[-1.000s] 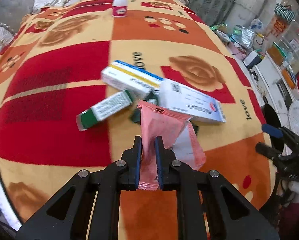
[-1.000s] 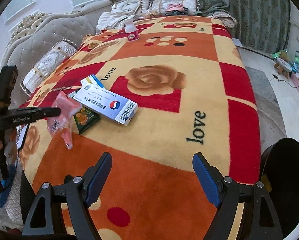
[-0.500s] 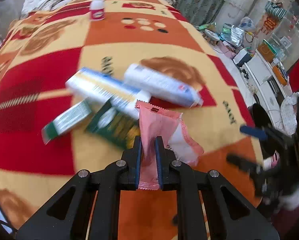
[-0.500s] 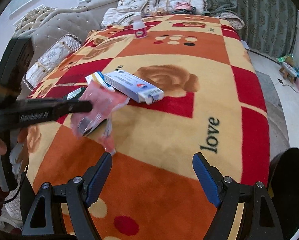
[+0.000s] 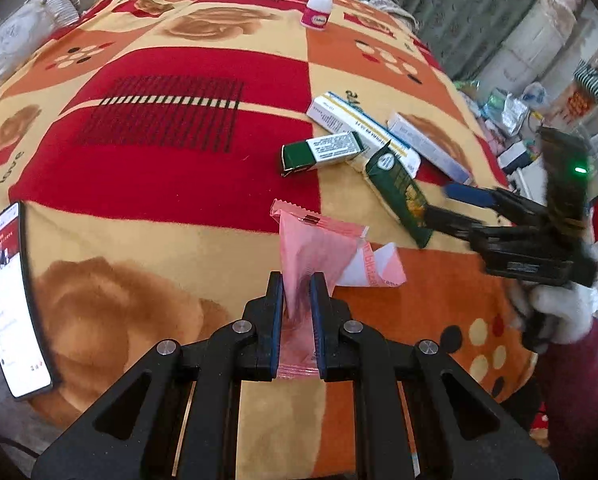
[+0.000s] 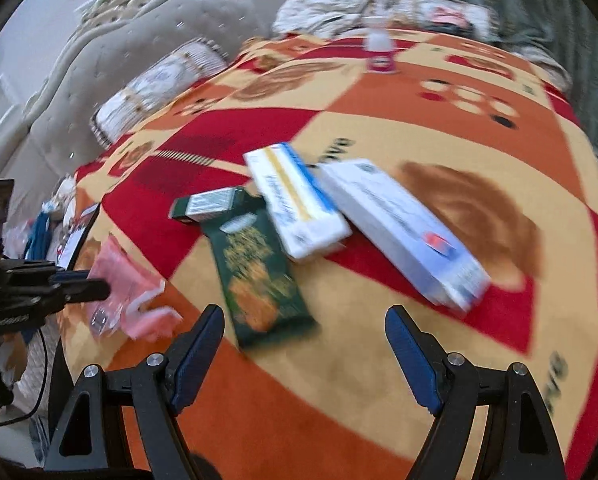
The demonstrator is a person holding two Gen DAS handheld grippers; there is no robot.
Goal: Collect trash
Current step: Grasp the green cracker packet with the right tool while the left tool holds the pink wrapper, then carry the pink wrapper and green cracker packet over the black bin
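Left tongs: we hold them clamped on the pink wrapper, lifted off the bed blanket.
Right tongs: gaping, empty, green snack packet at 12 o'clock.
Risk: we judge one finger could shove the packet against the white carton.

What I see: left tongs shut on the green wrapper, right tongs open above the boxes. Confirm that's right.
One thing is wrong. The left tongs are shut on the pink wrapper, as the left wrist view shows. The green wrapper lies free on the blanket. The right tongs are open, near the boxes.
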